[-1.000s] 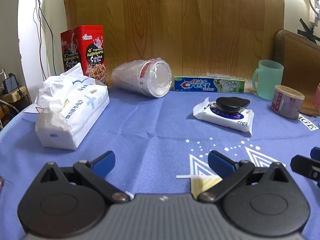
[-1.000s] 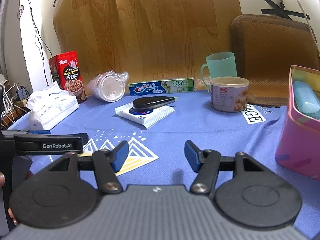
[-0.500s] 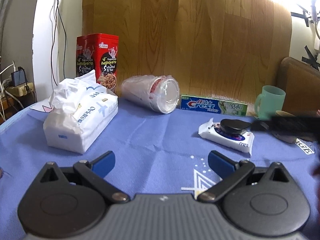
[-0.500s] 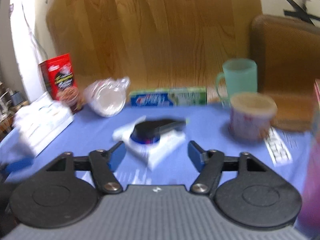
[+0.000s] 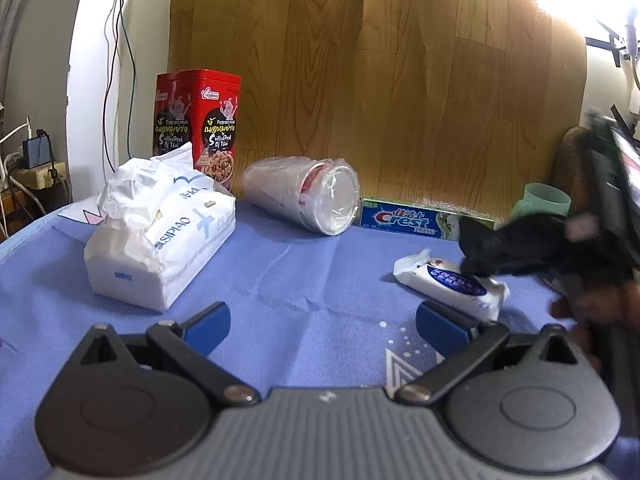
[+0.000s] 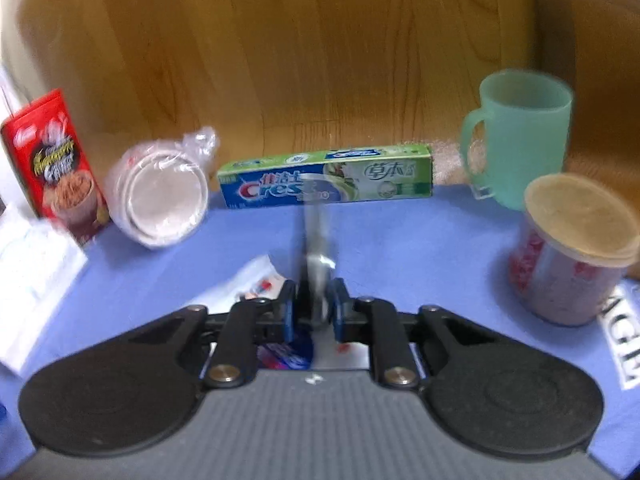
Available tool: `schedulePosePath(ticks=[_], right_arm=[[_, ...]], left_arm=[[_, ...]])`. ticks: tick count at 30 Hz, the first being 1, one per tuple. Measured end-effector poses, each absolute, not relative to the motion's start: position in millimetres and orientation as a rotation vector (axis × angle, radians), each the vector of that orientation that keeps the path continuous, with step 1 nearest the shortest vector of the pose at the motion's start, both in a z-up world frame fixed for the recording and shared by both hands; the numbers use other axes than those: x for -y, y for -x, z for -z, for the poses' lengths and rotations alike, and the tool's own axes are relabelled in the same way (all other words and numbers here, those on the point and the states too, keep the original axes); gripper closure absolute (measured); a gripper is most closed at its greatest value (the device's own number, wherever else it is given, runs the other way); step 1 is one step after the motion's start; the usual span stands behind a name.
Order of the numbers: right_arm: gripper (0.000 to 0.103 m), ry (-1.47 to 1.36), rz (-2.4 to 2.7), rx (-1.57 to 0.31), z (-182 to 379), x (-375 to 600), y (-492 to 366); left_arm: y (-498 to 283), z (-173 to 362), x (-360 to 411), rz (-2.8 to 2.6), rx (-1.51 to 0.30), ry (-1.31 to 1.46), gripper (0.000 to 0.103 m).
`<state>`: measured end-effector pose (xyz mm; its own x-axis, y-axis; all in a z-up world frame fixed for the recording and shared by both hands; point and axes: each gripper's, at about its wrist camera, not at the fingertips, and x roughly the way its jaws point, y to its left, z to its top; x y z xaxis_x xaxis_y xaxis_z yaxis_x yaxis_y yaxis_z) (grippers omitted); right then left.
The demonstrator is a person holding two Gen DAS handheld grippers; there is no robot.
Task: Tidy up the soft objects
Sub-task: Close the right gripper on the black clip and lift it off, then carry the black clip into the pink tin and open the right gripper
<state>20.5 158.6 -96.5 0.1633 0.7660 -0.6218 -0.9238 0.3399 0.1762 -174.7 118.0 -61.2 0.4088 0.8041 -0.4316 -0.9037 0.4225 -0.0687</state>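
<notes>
A white wet-wipes pack (image 5: 450,282) with a blue label lies on the blue cloth at right. My right gripper (image 6: 314,310) is over that pack (image 6: 248,280), its fingers closed on a thin dark object that was lying on it; motion blur hides detail. In the left wrist view the right gripper (image 5: 516,248) shows as a dark blur at the pack's far end. A large white tissue pack (image 5: 160,236) lies at left. My left gripper (image 5: 322,326) is open and empty above the cloth, between the two packs.
A red snack tin (image 5: 198,124), a bagged stack of cups (image 5: 308,194) on its side, a Crest toothpaste box (image 6: 326,180), a green mug (image 6: 520,136) and a lidded tub (image 6: 576,248) stand along the back. A wooden board leans behind.
My right gripper has moved forward onto the wet-wipes pack and gone from open to shut on the dark object. My left gripper has crept forward, still open.
</notes>
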Motion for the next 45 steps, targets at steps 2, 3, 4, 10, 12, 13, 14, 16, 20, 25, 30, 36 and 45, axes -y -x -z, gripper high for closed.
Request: schedulePosePath(ticks=[2, 3, 4, 10, 12, 13, 14, 16, 20, 25, 30, 36, 45], right_arm=[[0.083, 0.266, -1.248, -0.704, 96, -139, -25], [0.083, 0.271, -1.253, -0.702, 94, -131, -26], [0.083, 0.271, -1.261, -0.702, 93, -120, -27], [0.083, 0.176, -1.317, -0.767, 86, -37, -34], [0.083, 0.165, -1.327, -0.774, 88, -3, -30], [0.083, 0.162, -1.331, -0.778, 90, 12, -28], [0.083, 0.160, -1.332, -0.785, 93, 24, -25], [0.083, 0.145, -1.324, -0.792, 99, 51, -22], [0.083, 0.083, -1.302, -0.742, 99, 88, -19], [0.083, 0.047, -1.283, -0.674, 96, 117, -18], [0.083, -0.027, -1.232, -0.592, 83, 144, -37], [0.083, -0.108, -1.115, -0.479, 64, 181, -79], [0.047, -0.082, -0.832, -0.427, 57, 164, -172]], left_arm=[[175, 61, -118, -1.099, -0.359, 0.309, 0.000], [174, 61, -117, -1.099, -0.360, 0.306, 0.000], [174, 61, -116, -1.100, -0.360, 0.302, 0.000], [176, 61, -119, -1.090, -0.358, 0.322, 0.000], [173, 61, -118, -1.070, -0.367, 0.311, 0.001], [171, 61, -117, -1.050, -0.377, 0.299, 0.001], [167, 61, -115, -1.016, -0.394, 0.287, 0.001], [161, 61, -110, -0.930, -0.429, 0.302, 0.002], [142, 68, -96, -0.561, -0.442, 0.647, 0.006], [79, 59, -51, -0.279, -0.496, 0.673, 0.013], [21, 39, -14, -0.140, -0.525, 0.608, 0.036], [-47, 6, 32, -0.080, -0.516, 0.443, 0.033], [-73, 3, 39, -0.262, -0.487, 0.392, 0.021]])
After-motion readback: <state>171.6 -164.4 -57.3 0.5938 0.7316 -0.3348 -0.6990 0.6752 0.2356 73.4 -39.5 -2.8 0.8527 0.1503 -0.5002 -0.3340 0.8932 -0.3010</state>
